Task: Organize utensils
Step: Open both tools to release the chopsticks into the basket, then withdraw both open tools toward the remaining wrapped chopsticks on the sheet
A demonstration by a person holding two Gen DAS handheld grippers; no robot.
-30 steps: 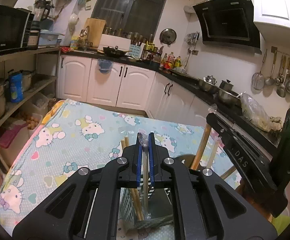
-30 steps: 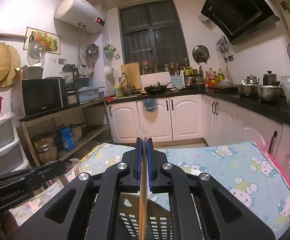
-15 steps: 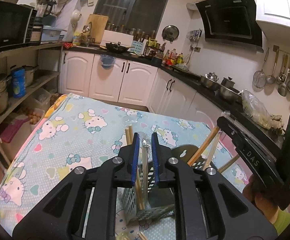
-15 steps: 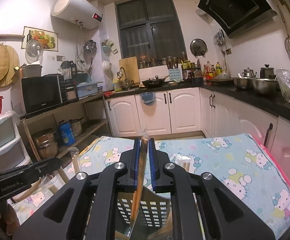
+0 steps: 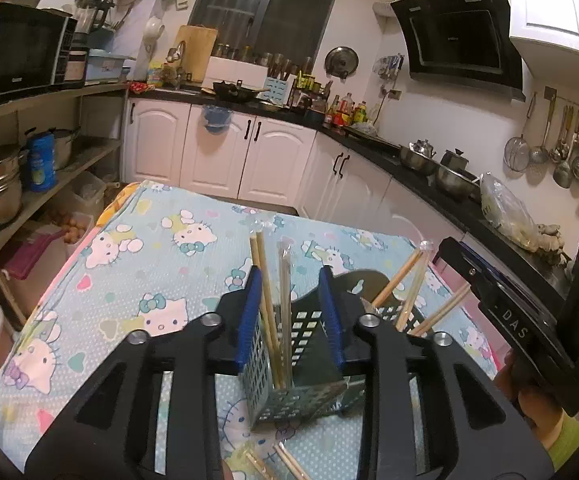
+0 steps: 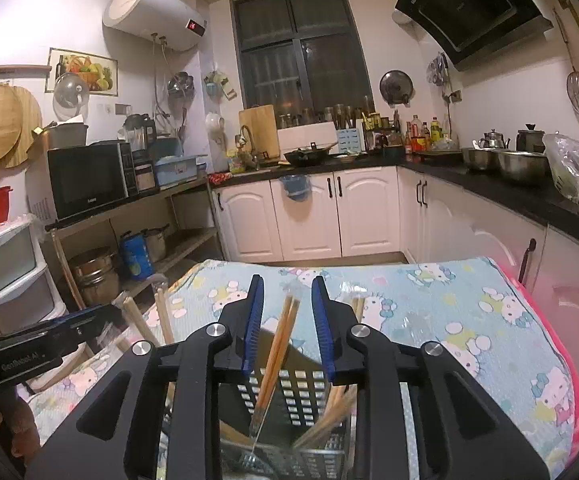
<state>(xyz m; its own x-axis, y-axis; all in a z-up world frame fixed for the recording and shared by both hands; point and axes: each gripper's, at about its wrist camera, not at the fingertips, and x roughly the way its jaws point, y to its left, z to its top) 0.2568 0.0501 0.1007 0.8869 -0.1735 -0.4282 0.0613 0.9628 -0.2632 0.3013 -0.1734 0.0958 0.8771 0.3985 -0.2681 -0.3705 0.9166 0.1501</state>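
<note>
Under left view's holder [image 5: 297, 384], perhaps chopsticks [image 5: 285, 462]

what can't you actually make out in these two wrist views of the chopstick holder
- Left wrist view: the holder base and lower chopsticks are hidden behind the left gripper body.
- Left wrist view: the wrapped chopsticks on the cloth are cut off by the bottom edge.
- Right wrist view: the chopsticks between the right gripper pads are motion-blurred, so their count is unclear.

Both tools' jaws newly parted, chopsticks [image 5: 284, 300] free
</note>
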